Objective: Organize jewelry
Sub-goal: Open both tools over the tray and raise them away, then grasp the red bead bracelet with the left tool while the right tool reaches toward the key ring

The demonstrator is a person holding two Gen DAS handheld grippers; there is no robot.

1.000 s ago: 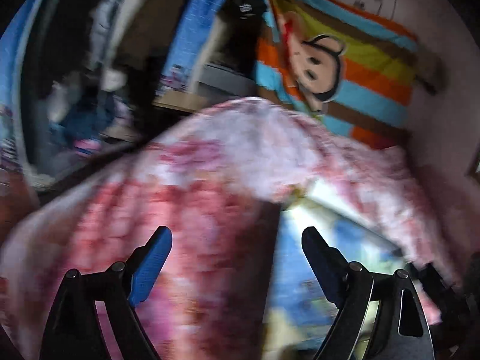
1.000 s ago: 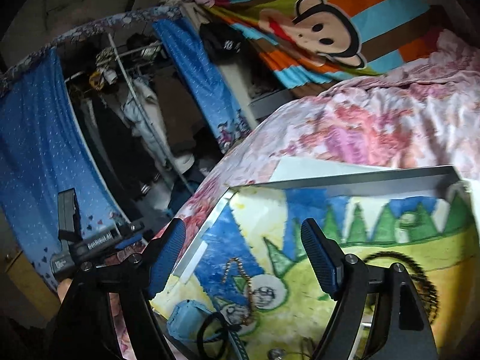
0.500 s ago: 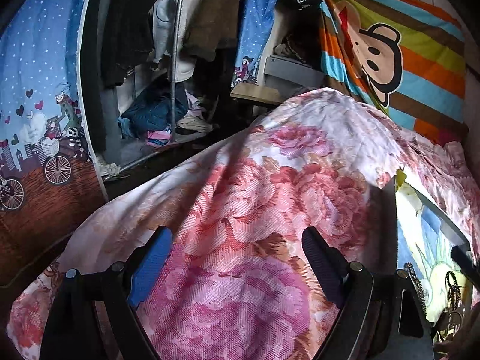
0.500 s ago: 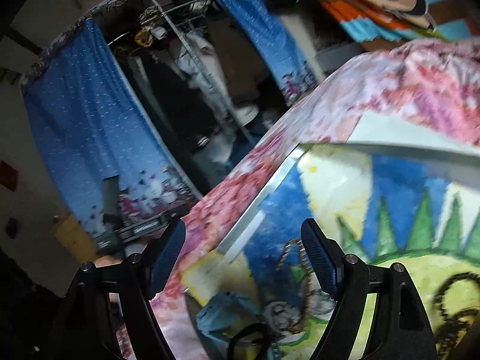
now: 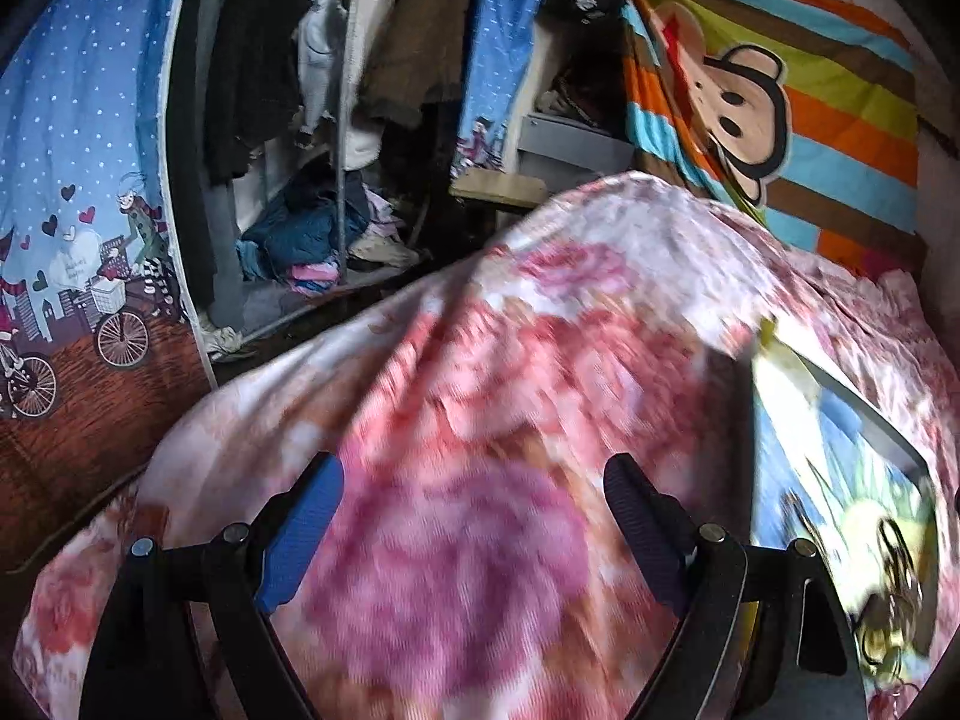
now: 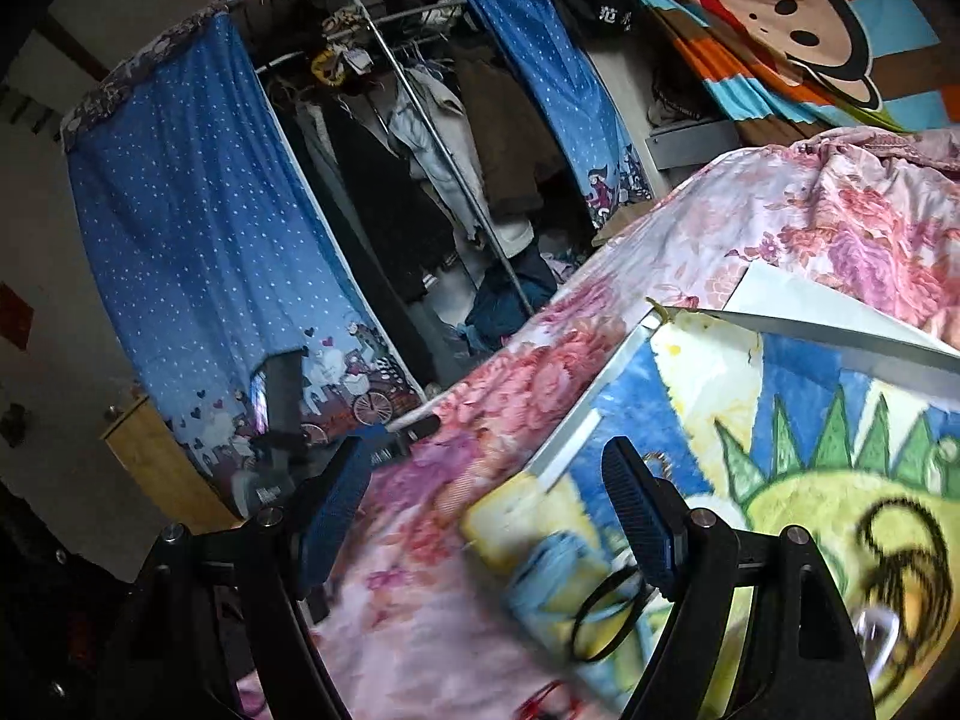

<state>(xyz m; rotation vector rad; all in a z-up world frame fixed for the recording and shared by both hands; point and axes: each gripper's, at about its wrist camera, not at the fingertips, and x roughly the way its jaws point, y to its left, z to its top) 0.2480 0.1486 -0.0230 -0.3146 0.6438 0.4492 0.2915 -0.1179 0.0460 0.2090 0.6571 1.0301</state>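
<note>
A framed, brightly painted board (image 6: 798,438) lies on the floral bedspread (image 6: 540,372) and holds the jewelry. On it I see a dark chain bracelet (image 6: 900,564), a thin black ring (image 6: 603,618) and a small light-blue pouch (image 6: 555,570); all are blurred. My right gripper (image 6: 489,507) is open over the board's left corner, with nothing between its fingers. My left gripper (image 5: 474,525) is open above the bedspread (image 5: 480,396), left of the board (image 5: 840,468), also empty. A dark chain (image 5: 900,558) shows on the board's right part.
An open wardrobe with hanging clothes (image 5: 336,60) and blue dotted curtains (image 6: 198,210) stands beyond the bed's edge. A striped monkey-print blanket (image 5: 780,96) hangs at the back. A wooden cabinet (image 6: 156,468) sits low on the left. The other gripper (image 6: 282,420) is visible past the bed.
Both views have swung about; the left view moved off the board onto the bedspread, then back slightly right. The right view shifted left, with the board now under the right finger. Both grippers stayed open.
</note>
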